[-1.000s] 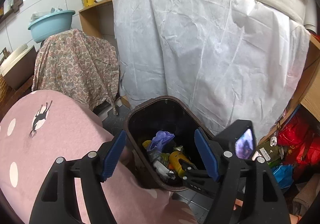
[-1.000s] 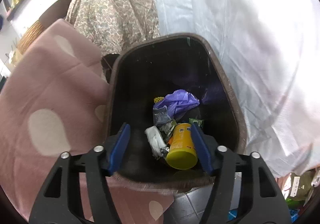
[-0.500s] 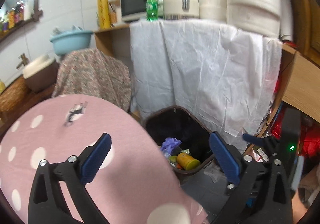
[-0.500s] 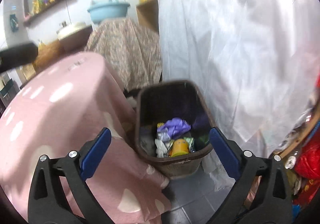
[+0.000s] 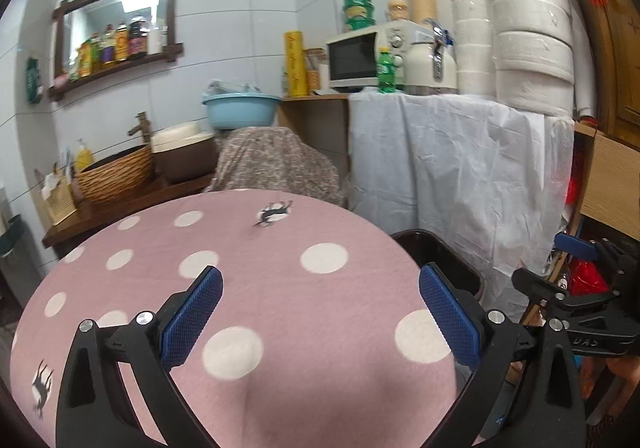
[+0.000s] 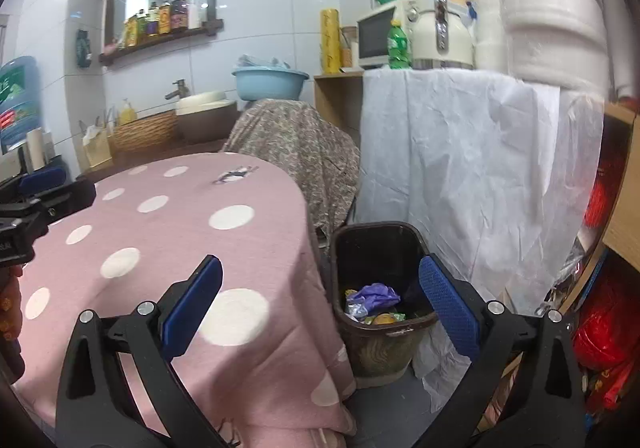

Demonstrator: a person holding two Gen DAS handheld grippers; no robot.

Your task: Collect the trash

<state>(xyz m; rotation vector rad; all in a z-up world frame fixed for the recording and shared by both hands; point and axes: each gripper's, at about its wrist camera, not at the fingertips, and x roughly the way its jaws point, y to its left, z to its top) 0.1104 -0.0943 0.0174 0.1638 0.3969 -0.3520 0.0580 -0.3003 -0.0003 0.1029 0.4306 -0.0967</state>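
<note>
Over the near edge of the table (image 5: 320,288), my left gripper (image 5: 320,312) stood with its jaws wide apart and nothing between them. My right gripper (image 6: 320,308) stood equally wide and empty, off the table's right edge, looking toward the bin (image 6: 384,344) on the floor just beside the tablecloth. The trash (image 6: 372,298) lay inside the bin: a purple wad, a yellow tub, some wrappers. I saw no trash on the cloth, so I judged this stage to be a check for leftovers; doing it well meant sweeping both cameras across the table top and the floor before reaching anywhere. The right view showed the bin's contents; the left showed only its rim (image 5: 440,248), but more of the table top and the right gripper at the side.
</note>
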